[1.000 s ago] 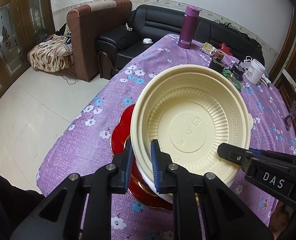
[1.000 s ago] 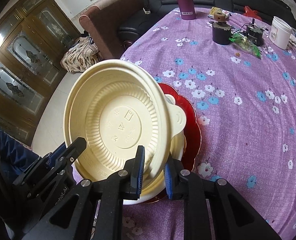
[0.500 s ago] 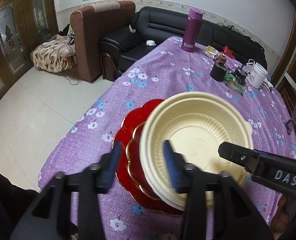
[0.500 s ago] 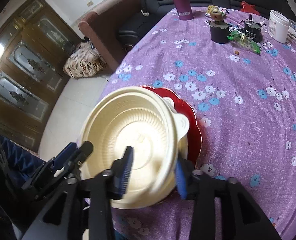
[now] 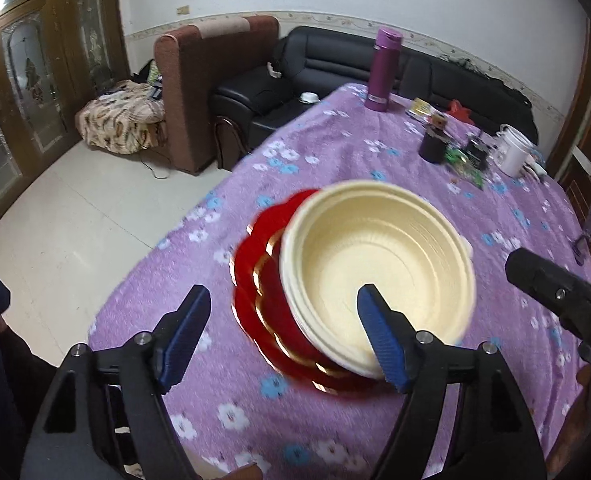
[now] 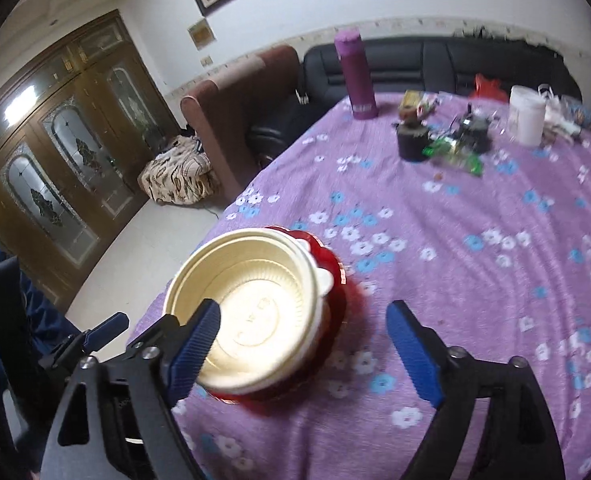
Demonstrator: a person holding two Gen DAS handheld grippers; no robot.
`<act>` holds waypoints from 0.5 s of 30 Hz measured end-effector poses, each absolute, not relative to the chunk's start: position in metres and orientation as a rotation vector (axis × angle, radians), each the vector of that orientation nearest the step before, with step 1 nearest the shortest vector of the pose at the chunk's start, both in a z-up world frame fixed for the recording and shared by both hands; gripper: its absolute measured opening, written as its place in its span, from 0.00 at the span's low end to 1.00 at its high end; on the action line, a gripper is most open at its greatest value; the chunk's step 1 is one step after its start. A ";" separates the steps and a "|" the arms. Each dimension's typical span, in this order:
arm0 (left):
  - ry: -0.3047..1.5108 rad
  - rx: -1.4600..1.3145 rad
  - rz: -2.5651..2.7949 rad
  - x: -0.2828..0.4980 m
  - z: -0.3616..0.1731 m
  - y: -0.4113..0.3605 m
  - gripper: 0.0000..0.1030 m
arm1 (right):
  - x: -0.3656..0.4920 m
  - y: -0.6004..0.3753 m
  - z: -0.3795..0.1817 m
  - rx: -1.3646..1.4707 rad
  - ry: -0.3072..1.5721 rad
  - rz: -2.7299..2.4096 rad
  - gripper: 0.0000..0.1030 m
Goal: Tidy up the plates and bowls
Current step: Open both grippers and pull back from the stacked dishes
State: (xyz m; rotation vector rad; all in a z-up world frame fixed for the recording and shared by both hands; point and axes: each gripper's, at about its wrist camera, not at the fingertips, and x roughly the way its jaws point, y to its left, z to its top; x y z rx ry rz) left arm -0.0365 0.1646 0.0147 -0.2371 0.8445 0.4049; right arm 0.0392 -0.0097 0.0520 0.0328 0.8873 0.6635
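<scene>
A cream plastic bowl (image 5: 379,264) rests upright on a stack of cream and white bowls over a red scalloped plate (image 5: 263,300) on the purple flowered tablecloth (image 5: 327,152). My left gripper (image 5: 283,320) hangs above the stack's near left rim, its jaws opening wide, the pads touching nothing. In the right wrist view the same bowl (image 6: 251,312) and red plate (image 6: 335,280) lie at lower left. My right gripper (image 6: 307,336) is pulled back above them, its jaws opening too, with nothing pressed between the pads.
At the table's far end stand a purple flask (image 5: 381,70), a dark jar (image 5: 433,146), a white tub (image 5: 513,156) and green wrappers (image 6: 453,152). A black sofa (image 5: 335,68), a brown armchair (image 5: 199,92) and wooden cabinets (image 6: 55,160) lie beyond. The table edge drops to the floor left of the stack.
Both grippers let go of the cream bowl, which went from tilted between them to resting upright on the stack. Both jaws spread wide and both grippers drew back and up.
</scene>
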 end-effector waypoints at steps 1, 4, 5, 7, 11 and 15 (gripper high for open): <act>0.846 -0.227 0.396 -0.041 0.015 0.160 0.78 | 0.036 -0.015 0.052 0.015 0.875 0.669 0.87; 0.842 -0.207 0.387 -0.048 0.017 0.148 0.81 | 0.028 -0.029 0.048 -0.030 0.848 0.687 0.99; 0.841 -0.206 0.385 -0.052 0.017 0.145 0.81 | 0.025 -0.034 0.047 -0.048 0.833 0.689 0.99; 0.848 -0.216 0.363 -0.056 0.016 0.139 0.81 | 0.020 -0.042 0.046 -0.075 0.814 0.687 0.99; 0.880 -0.210 0.337 -0.054 0.009 0.128 0.82 | 0.010 -0.051 0.041 -0.120 0.806 0.700 0.99; 0.893 -0.173 0.349 -0.049 0.005 0.122 0.91 | 0.001 -0.050 0.037 -0.187 0.789 0.696 0.99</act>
